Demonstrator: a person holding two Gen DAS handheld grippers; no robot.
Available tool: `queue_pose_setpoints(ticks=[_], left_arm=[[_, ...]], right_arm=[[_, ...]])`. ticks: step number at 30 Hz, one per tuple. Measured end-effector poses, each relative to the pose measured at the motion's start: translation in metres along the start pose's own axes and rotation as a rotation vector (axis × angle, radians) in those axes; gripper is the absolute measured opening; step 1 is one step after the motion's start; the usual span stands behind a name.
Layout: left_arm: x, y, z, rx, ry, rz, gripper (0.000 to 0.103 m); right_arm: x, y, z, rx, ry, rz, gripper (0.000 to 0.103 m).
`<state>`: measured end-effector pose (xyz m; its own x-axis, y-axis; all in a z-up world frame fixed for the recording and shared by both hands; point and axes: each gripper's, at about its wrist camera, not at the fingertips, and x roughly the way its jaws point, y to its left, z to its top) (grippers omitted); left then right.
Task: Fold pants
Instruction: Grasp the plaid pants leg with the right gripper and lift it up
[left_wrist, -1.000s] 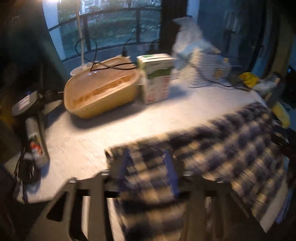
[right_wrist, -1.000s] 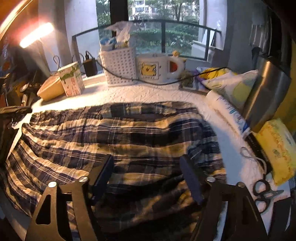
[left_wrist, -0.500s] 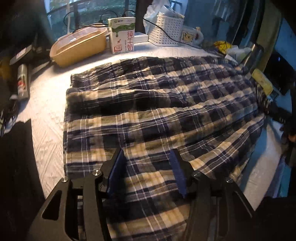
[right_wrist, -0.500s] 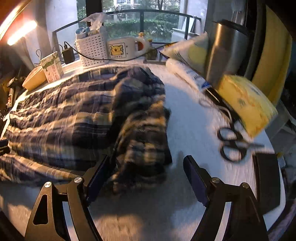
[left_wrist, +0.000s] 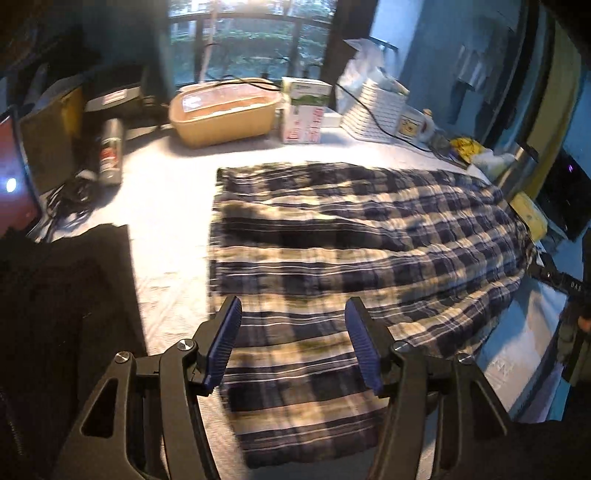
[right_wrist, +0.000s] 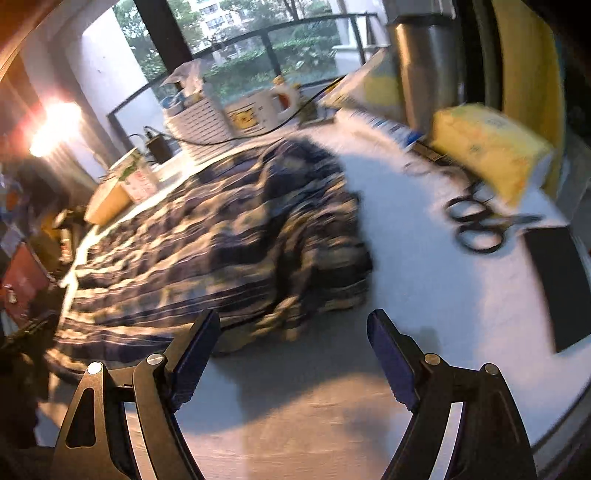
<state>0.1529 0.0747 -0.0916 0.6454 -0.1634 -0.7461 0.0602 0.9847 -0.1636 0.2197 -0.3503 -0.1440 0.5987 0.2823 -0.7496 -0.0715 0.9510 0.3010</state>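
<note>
Blue-and-cream plaid pants (left_wrist: 351, 251) lie spread across the white table (left_wrist: 166, 206), with the near part hanging over the front edge. My left gripper (left_wrist: 293, 317) is open and empty, just above the pants' near left part. In the right wrist view the pants (right_wrist: 221, 236) lie bunched at their right end. My right gripper (right_wrist: 293, 332) is open and empty, over bare table just right of and in front of that bunched end.
At the back stand a tan tub (left_wrist: 225, 114), a carton (left_wrist: 304, 110) and a white basket (left_wrist: 373, 114). A spray can (left_wrist: 110, 151) and cables lie left. Scissors (right_wrist: 480, 221), a yellow pack (right_wrist: 487, 147), a black slab (right_wrist: 561, 284) and a steel canister (right_wrist: 424, 62) lie right.
The left gripper has pulled back and up from the pants. The right gripper has swung right and tilted, off the pants' end and over bare table. Both stay open.
</note>
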Motion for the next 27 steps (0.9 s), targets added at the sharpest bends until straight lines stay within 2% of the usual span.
queue_pose_setpoints(ticks=[3, 6, 13, 15, 16, 17, 19, 21, 27], left_arm=[[-0.001, 0.009, -0.001, -0.016, -0.009, 0.024, 0.058], [-0.001, 0.020, 0.000, -0.040, -0.009, 0.042, 0.058], [0.005, 0.039, 0.006, -0.092, -0.006, 0.076, 0.058], [0.005, 0.041, 0.008, -0.098, -0.009, 0.080, 0.058], [0.005, 0.042, 0.008, -0.099, -0.012, 0.082, 0.058], [0.005, 0.042, 0.009, -0.100, -0.014, 0.083, 0.058], [0.004, 0.043, 0.011, -0.102, -0.018, 0.082, 0.058], [0.005, 0.043, 0.012, -0.101, -0.020, 0.081, 0.058], [0.007, 0.039, 0.015, -0.080, -0.023, 0.064, 0.058]], right_arm=[[0.018, 0.008, 0.004, 0.033, 0.027, 0.043, 0.083], [0.029, 0.013, 0.016, 0.052, 0.003, 0.053, 0.084], [0.059, 0.001, 0.054, 0.202, -0.062, 0.120, 0.084], [0.068, -0.001, 0.062, 0.228, -0.073, 0.145, 0.059], [0.073, -0.002, 0.064, 0.244, -0.064, 0.167, 0.035], [0.078, -0.006, 0.066, 0.276, -0.063, 0.198, 0.021], [0.082, -0.012, 0.068, 0.314, -0.063, 0.242, 0.020], [0.081, -0.015, 0.070, 0.318, -0.068, 0.247, 0.015], [0.059, -0.026, 0.076, 0.290, -0.116, 0.172, 0.012]])
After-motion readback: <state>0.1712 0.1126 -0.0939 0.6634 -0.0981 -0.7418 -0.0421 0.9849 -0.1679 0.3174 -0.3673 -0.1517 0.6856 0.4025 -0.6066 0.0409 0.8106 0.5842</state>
